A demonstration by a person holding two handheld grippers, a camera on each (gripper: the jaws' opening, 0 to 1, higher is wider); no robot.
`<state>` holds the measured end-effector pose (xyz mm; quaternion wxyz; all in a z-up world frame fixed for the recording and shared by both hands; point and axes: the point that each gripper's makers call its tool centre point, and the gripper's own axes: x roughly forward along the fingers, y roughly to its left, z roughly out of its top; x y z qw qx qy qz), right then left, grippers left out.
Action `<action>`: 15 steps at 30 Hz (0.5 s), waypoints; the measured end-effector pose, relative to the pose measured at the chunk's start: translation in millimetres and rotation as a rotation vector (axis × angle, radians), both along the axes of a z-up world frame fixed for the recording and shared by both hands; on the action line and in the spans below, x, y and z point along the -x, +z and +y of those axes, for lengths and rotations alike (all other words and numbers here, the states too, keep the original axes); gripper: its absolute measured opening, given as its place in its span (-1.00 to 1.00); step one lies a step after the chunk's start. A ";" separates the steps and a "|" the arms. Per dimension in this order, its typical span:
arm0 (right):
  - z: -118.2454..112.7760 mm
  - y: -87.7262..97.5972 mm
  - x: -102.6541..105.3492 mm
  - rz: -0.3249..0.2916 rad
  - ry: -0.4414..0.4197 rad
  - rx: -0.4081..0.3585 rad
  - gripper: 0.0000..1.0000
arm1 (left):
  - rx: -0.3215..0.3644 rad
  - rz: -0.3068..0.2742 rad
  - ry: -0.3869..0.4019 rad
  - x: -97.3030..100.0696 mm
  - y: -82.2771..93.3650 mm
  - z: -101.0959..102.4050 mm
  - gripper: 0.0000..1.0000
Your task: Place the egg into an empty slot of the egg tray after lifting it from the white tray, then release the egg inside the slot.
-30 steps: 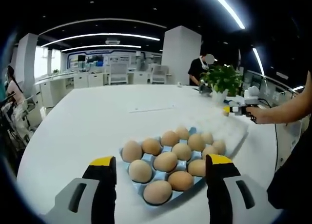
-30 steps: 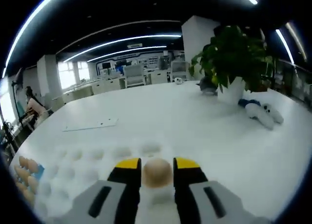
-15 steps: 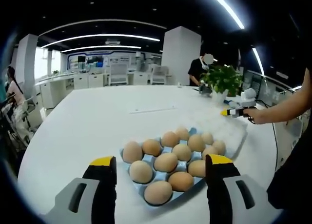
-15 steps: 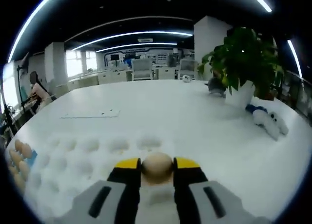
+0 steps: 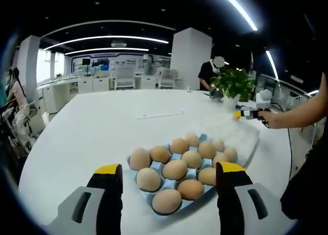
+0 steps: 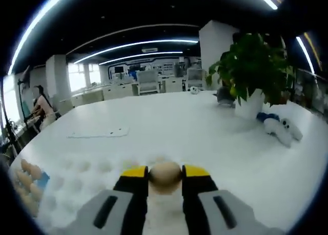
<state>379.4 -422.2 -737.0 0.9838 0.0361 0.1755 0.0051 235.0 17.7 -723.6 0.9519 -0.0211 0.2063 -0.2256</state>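
A tan egg (image 6: 165, 176) sits clamped between the yellow-tipped jaws of my right gripper (image 6: 165, 170), held just above the dimpled white tray (image 6: 82, 168). A blue egg tray (image 5: 141, 194) carrying several brown eggs (image 5: 174, 169) lies on the white table directly ahead of my left gripper (image 5: 169, 169), which is open with nothing between its jaws. Beyond it, the white tray (image 5: 240, 135) lies against the blue tray's far end. My right gripper (image 5: 242, 114) hovers over that white tray, held by a person's arm (image 5: 302, 114). The blue tray's eggs (image 6: 26, 172) peek in at the left edge of the right gripper view.
A potted plant (image 6: 251, 66) and a white plush toy (image 6: 279, 127) stand on the round table's far right. A sheet of paper (image 6: 97, 133) lies mid-table. A person (image 5: 209, 73) stands behind the table; desks and chairs fill the background.
The right gripper has kept the egg and hovered over the white tray, dipping slightly and rising again. The left gripper and the blue tray have stayed put.
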 end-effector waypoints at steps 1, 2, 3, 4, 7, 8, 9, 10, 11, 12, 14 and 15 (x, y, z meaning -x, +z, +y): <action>6.1 3.2 0.4 -0.007 0.023 -0.001 -0.52 | 0.000 0.000 -0.001 -0.2 -0.2 0.1 0.50; 14.3 7.6 2.4 -0.015 0.039 -0.001 -0.52 | 0.000 0.000 -0.001 -0.4 -0.1 0.1 0.50; 19.6 10.1 2.9 -0.021 0.054 -0.002 -0.52 | 0.002 0.000 -0.001 -0.8 -0.1 -0.1 0.50; 26.4 12.2 3.0 -0.025 0.073 -0.010 -0.52 | 0.002 0.001 -0.001 -1.0 -0.1 -0.2 0.50; 44.9 18.5 2.1 -0.040 0.116 -0.012 -0.52 | 0.000 0.000 -0.006 -1.2 0.1 -1.1 0.49; 50.1 20.0 1.5 -0.045 0.129 -0.013 -0.52 | 0.001 0.001 -0.006 -1.3 0.1 -1.1 0.49; 58.2 21.4 0.6 -0.048 0.146 -0.027 -0.52 | 0.003 0.001 -0.006 -1.3 0.1 -1.2 0.49; 66.7 21.9 0.0 -0.047 0.168 -0.037 -0.52 | 0.004 0.001 -0.006 -1.4 0.2 -1.2 0.49; 71.3 22.3 -0.4 -0.048 0.178 -0.035 -0.52 | 0.003 0.001 -0.006 -1.5 0.0 -1.1 0.49; 78.8 22.6 -0.8 -0.050 0.200 -0.026 -0.52 | 0.000 0.002 -0.005 -1.5 -0.4 -0.8 0.49; 88.3 22.4 -1.0 -0.051 0.225 -0.031 -0.52 | 0.003 0.003 -0.004 -1.6 -0.3 -0.5 0.49; 95.2 22.3 -0.8 -0.049 0.240 -0.041 -0.52 | 0.004 0.002 -0.003 -1.6 0.1 -0.4 0.49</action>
